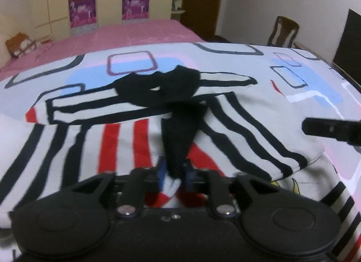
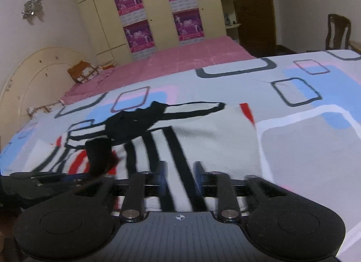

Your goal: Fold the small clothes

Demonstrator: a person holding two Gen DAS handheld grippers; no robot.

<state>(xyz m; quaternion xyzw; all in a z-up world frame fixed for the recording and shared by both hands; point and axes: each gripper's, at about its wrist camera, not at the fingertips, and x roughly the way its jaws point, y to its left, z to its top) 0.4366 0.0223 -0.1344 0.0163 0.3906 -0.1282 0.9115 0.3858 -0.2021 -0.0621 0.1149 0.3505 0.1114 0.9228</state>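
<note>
A small white shirt [image 1: 237,126] with black and red stripes and a black collar [image 1: 158,88] lies flat on the patterned sheet [image 1: 315,77]. My left gripper [image 1: 174,169] is low over the shirt's near part. Its jaws stand a little apart, and a black strip of the shirt [image 1: 178,140] runs up from between them. In the right wrist view the shirt [image 2: 214,131] spreads ahead and my right gripper [image 2: 180,171] hovers open over its black stripes, holding nothing. The left gripper [image 2: 45,178] and the black strip [image 2: 99,156] appear at the lower left. One right finger [image 1: 325,127] juts in from the right.
The patterned sheet covers the near surface. Beyond it is a bed with a pink cover [image 2: 191,56], a pillow [image 2: 83,71] and a cream headboard [image 2: 33,77]. A wardrobe with purple posters [image 2: 137,16], a dark door [image 2: 252,7] and a wooden chair [image 2: 338,32] stand behind.
</note>
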